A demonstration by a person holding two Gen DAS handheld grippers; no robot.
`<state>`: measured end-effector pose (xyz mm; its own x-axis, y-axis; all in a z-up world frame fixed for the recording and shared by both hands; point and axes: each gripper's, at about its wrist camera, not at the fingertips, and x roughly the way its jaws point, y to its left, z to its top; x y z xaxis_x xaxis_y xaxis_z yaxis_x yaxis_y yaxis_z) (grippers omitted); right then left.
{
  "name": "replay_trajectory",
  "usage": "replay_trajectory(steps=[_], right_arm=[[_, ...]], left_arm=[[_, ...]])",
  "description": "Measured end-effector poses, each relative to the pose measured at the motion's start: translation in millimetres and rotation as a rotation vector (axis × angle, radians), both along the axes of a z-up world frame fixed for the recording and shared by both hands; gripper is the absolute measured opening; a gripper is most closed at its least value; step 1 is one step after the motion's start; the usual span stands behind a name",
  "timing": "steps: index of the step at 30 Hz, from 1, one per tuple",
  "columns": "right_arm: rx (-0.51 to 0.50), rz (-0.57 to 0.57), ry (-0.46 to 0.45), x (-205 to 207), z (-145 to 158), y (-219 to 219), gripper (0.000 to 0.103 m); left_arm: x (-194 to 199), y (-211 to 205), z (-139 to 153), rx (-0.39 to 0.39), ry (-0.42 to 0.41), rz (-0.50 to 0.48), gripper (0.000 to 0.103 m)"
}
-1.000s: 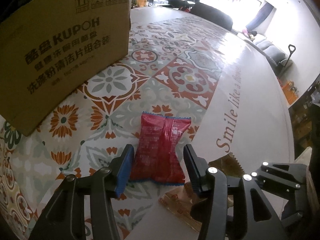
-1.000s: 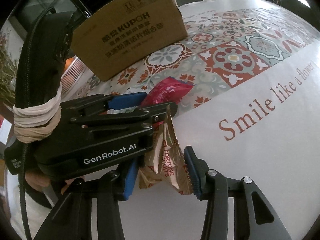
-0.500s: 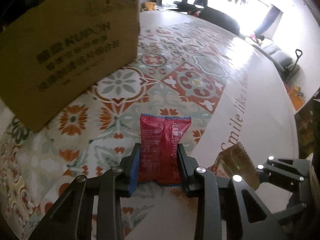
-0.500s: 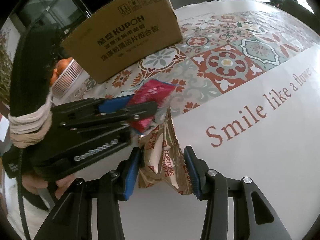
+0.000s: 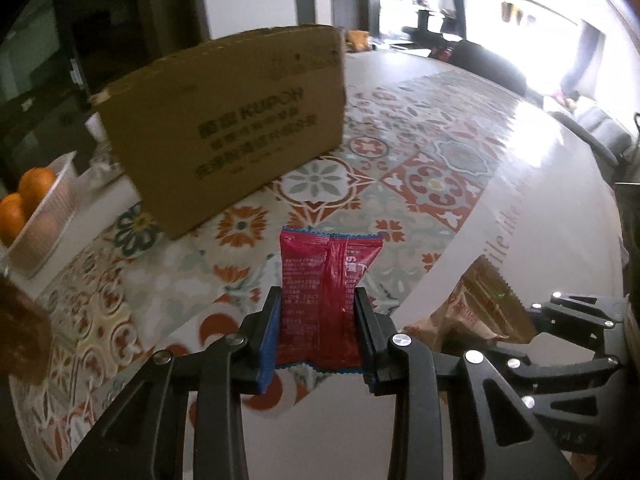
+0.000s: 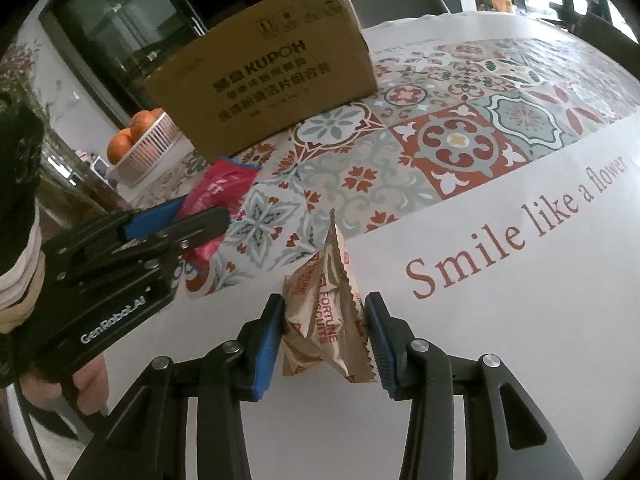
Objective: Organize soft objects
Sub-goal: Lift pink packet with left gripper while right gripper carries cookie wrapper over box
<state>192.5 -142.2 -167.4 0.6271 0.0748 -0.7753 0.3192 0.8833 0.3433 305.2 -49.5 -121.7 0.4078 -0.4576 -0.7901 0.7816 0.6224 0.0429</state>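
Note:
My left gripper (image 5: pixel 318 320) is shut on a red snack packet (image 5: pixel 324 292) and holds it lifted above the patterned tablecloth; it shows in the right wrist view too (image 6: pixel 216 190). My right gripper (image 6: pixel 324 328) is shut on a brown "Fortune Biscuits" packet (image 6: pixel 324 320), which stands on edge between the blue pads (image 6: pixel 268 344), raised a little off the table. That packet also shows at the right of the left wrist view (image 5: pixel 476 304). A brown cardboard box (image 5: pixel 236 128) with printed text stands ahead, also in the right wrist view (image 6: pixel 272 84).
A white basket of oranges (image 6: pixel 140 144) stands left of the box, also in the left wrist view (image 5: pixel 36 216). The tablecloth (image 6: pixel 500 280) has a tiled pattern and a white band reading "Smile like a flower". Chairs and a sofa lie beyond the table.
Both grippers closed on their packets and lifted them. The left gripper rose and swung left, so the box and orange basket now show lower and further away.

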Motion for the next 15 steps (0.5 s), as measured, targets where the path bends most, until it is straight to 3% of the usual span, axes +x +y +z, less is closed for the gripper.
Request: replay_trajectory(steps=[15], right_arm=[[-0.065, 0.052, -0.086, -11, 20, -5, 0.041]], left_arm=[[-33, 34, 5, -0.074, 0.033, 0.231, 0.034]])
